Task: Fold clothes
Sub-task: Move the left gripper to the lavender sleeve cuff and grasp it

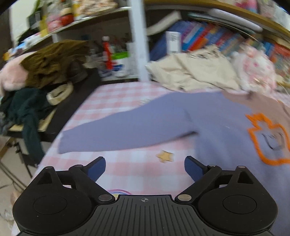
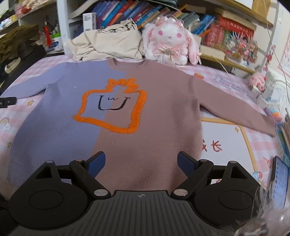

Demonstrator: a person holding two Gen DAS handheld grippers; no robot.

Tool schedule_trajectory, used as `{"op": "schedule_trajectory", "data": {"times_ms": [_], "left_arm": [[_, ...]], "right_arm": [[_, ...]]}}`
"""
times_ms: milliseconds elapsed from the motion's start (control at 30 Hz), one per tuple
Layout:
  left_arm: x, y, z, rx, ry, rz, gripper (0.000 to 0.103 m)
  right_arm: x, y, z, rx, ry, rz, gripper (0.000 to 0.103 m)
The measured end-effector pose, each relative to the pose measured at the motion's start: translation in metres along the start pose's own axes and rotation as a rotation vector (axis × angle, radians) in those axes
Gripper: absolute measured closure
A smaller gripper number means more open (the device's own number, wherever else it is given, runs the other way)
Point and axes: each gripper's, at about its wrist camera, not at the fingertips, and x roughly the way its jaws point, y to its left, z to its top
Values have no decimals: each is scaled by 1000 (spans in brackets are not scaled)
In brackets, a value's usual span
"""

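Observation:
A two-tone sweater (image 2: pixel 112 127), lavender on the left half and dusty brown on the right, lies flat and face up on the pink checked table cover (image 2: pixel 226 138), with an orange outlined figure on its chest. Both sleeves are spread out sideways. My right gripper (image 2: pixel 141 163) is open and empty above the sweater's hem. My left gripper (image 1: pixel 145 168) is open and empty over the checked cover (image 1: pixel 126 168), just in front of the lavender sleeve (image 1: pixel 126 130). The left gripper's tip (image 2: pixel 7 102) shows at the left edge of the right wrist view.
A heap of cream clothes (image 2: pixel 107 43) and a white plush rabbit (image 2: pixel 168 43) lie behind the collar, under bookshelves (image 2: pixel 145 12). A chair with dark clothes (image 1: pixel 30 101) stands left of the table. A phone (image 2: pixel 281 183) lies at the right edge.

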Motion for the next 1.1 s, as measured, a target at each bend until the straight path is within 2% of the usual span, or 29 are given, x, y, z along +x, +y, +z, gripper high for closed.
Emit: {"op": "schedule_trajectory", "data": {"times_ms": [167, 233, 267, 367, 467, 667, 833, 1100], "left_arm": [[20, 47, 5, -120, 41, 76, 6], [32, 67, 6, -181, 81, 99, 6], [38, 75, 7, -209, 104, 103, 6], [57, 94, 14, -252, 180, 53, 6], [69, 96, 22, -253, 209, 36, 6], [82, 91, 26, -161, 191, 87, 6], [89, 100, 30, -206, 206, 95, 6], [88, 101, 26, -235, 210, 60, 6]], "right_arm": [[8, 10, 3, 14, 35, 0, 16], [11, 16, 4, 2, 45, 9, 16], [13, 19, 4, -6, 51, 12, 16], [17, 25, 4, -22, 65, 17, 16], [22, 30, 6, -26, 76, 14, 16], [26, 38, 9, -55, 74, 13, 14], [32, 41, 11, -61, 84, 15, 13], [44, 47, 14, -68, 119, 30, 11]]}}
